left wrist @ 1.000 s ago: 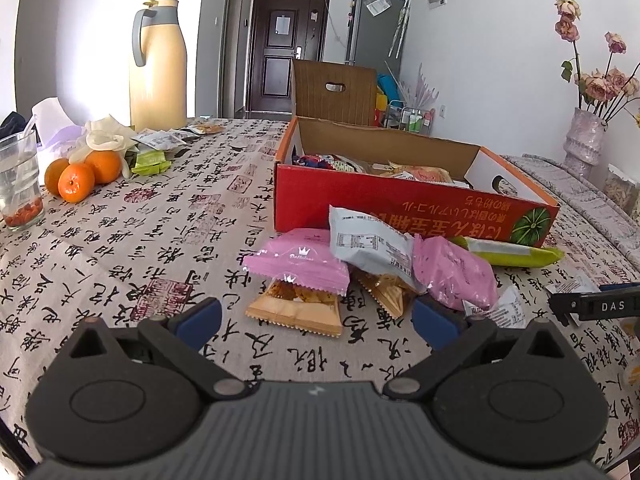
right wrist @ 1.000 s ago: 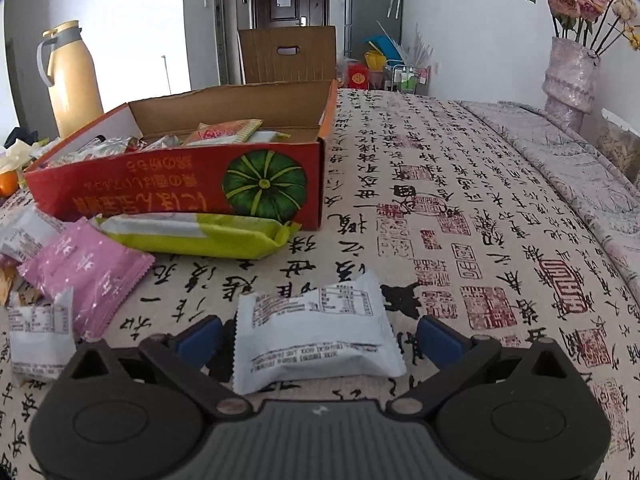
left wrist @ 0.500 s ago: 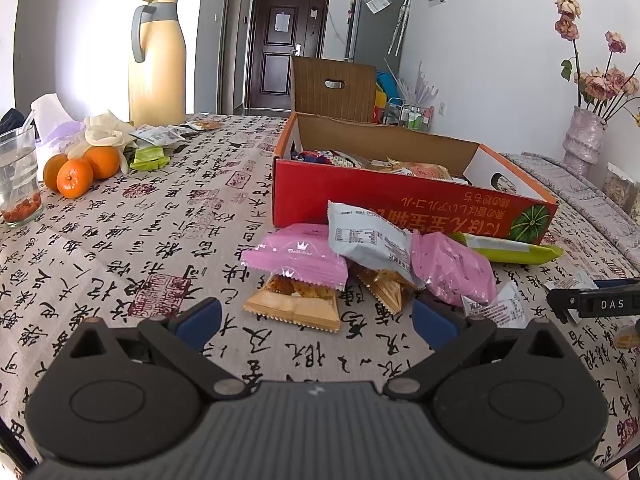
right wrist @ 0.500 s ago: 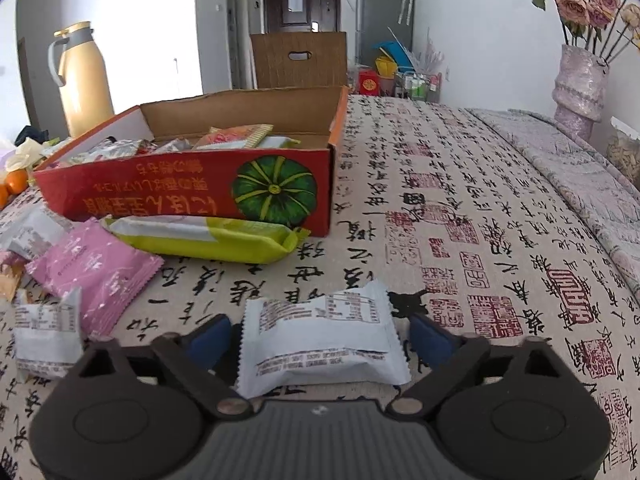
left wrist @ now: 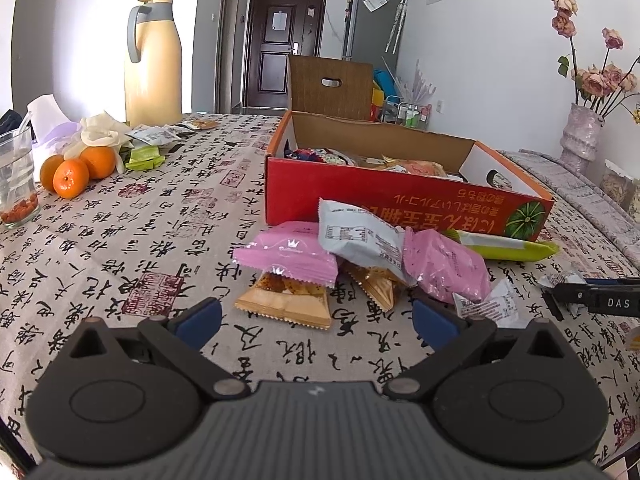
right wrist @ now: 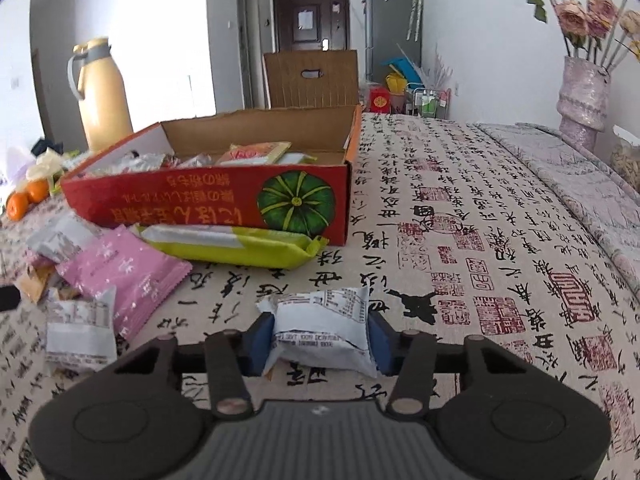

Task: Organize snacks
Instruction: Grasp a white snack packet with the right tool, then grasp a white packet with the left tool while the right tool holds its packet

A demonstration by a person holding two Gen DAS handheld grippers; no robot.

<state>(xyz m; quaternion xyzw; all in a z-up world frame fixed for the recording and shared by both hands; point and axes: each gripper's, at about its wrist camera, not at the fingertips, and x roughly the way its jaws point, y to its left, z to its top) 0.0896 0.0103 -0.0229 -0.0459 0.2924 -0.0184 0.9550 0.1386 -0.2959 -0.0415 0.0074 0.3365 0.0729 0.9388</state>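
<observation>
Red box walls hide most snacks inside; print unreadable.

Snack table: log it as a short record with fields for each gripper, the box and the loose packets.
right gripper: jaws closing, blue pads against both sides of a white snack packet on the tablecloth
left gripper: open, nothing between the pads
box: red cardboard box, open, holding several snacks
loose packets: pink packets, orange packet, yellow-green packet along the box front
</observation>
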